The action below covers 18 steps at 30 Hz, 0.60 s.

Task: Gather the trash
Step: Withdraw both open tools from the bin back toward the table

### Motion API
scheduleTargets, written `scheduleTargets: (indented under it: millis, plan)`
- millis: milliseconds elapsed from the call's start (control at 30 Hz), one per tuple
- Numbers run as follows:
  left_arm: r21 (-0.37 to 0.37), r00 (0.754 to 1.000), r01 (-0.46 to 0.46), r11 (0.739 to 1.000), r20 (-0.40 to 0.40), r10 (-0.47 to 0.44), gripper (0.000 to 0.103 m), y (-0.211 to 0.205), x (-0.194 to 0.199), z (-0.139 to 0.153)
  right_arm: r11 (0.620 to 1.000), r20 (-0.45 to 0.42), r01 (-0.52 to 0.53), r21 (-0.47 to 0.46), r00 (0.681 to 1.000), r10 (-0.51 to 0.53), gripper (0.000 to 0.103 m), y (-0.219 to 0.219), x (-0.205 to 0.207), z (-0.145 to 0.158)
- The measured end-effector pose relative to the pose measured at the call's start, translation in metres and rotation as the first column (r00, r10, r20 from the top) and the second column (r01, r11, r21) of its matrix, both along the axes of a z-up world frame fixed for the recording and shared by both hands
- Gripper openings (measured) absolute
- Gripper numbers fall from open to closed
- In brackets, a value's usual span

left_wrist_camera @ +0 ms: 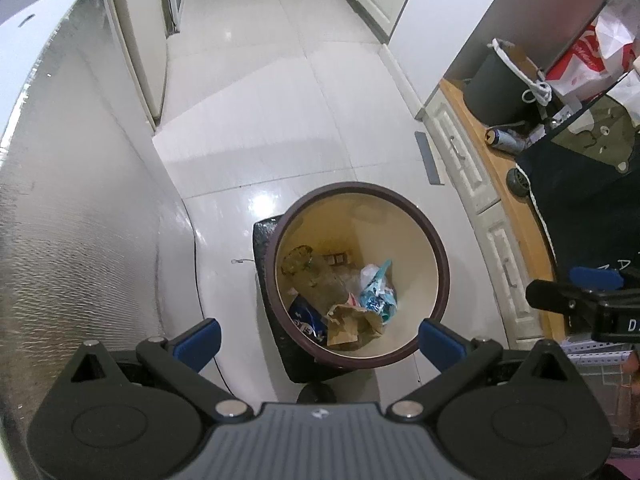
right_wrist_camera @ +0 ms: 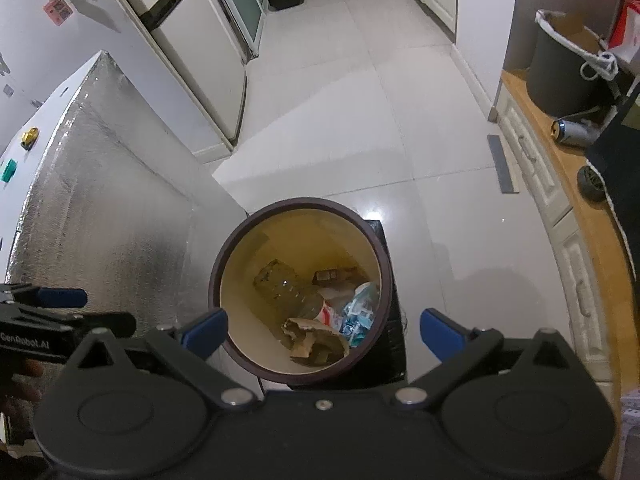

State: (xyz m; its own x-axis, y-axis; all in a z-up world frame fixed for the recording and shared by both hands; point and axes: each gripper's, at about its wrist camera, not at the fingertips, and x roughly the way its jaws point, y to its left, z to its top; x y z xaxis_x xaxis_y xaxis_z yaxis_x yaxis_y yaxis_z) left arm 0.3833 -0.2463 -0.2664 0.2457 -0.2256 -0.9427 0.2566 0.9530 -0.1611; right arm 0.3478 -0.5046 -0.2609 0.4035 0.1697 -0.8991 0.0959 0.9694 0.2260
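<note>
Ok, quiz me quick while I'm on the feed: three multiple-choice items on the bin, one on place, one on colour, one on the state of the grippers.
1. Where does the crumpled brown paper bag lie?
A. On the floor tiles
B. Inside the round bin
C. On the wooden counter

2. What colour is the bin's rim?
A. Dark brown
B. Bright green
C. White

3. How do the left gripper and right gripper stand?
A. Both open, nothing between the pads
B. Both shut on a wrapper
C. One shut on a can

Key: B, the bag sits among wrappers against the bin's cream inner wall; A, a dark brown ring edges the cream interior; A, each wrist view shows its blue pads spread wide over the bin with nothing between them.
</note>
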Motion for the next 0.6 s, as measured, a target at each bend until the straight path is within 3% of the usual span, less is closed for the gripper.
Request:
scheduleTargets:
  millis: [300,600]
  plan:
    - [-0.028,0.996,-0.009,1.000,0.087,0.011,0.103,0.021,-0.010,0.046,0.999,0.053,-0.007,-0.039,0.999,0.009,0.103,0.015,-0.016,0.036]
    - [-0.090,0.979,-0.053,0.995,0.192,0.070,0.103,0.072,-0.020,0.098,0.997,0.141,-0.009,-0.081,0.990,0.021,0.103,0.045,-0.024,0.084]
